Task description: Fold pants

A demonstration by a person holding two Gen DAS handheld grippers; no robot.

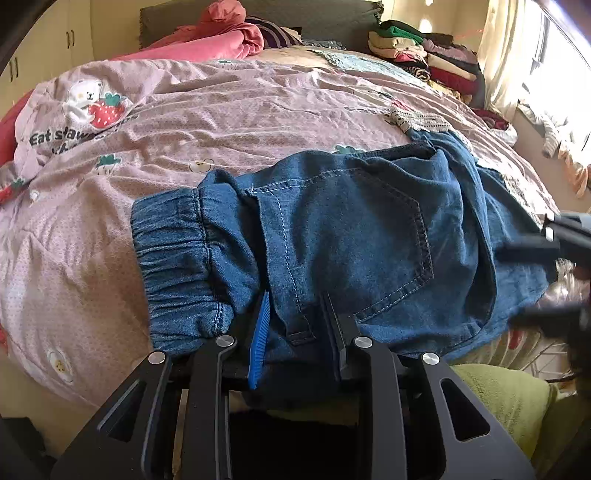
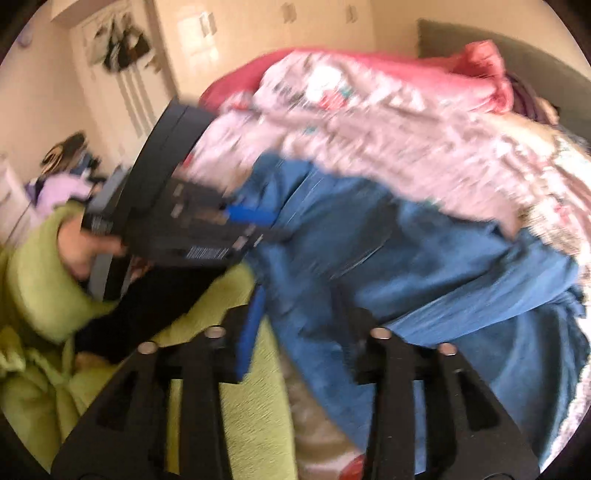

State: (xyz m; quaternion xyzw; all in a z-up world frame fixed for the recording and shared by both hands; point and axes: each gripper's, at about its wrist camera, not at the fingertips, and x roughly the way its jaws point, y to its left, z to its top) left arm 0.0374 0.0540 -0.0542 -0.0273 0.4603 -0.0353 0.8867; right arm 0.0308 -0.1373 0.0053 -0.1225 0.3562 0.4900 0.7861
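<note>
1. Nearest the left wrist camera, the left gripper (image 1: 295,317) pinches the near edge of the denim pants (image 1: 351,236), a fold of the cloth caught between its blue pad and its black finger.
2. The pants lie folded across the near side of the bed – elastic cuff (image 1: 177,266) to the left, back pocket (image 1: 376,240) facing up.
3. In the blurred right wrist view, the right gripper (image 2: 306,314) has its fingers spread with denim lying between them; no pad presses the cloth that I can make out.
4. The surface is a bed under a pink quilt (image 1: 221,118) printed with a bear, strawberries and lettering – wrinkled throughout.
5. At the head lie a crumpled pink garment (image 1: 229,33) and a dark cushion (image 1: 314,18).
6. A stack of folded clothes (image 1: 424,55) sits at the far right corner, beside a bright curtained window (image 1: 535,66).
7. Cream cupboard doors (image 1: 44,48) line the left wall.
8. A green fleece sleeve (image 2: 40,273) covers the arm that holds the left gripper.
</note>
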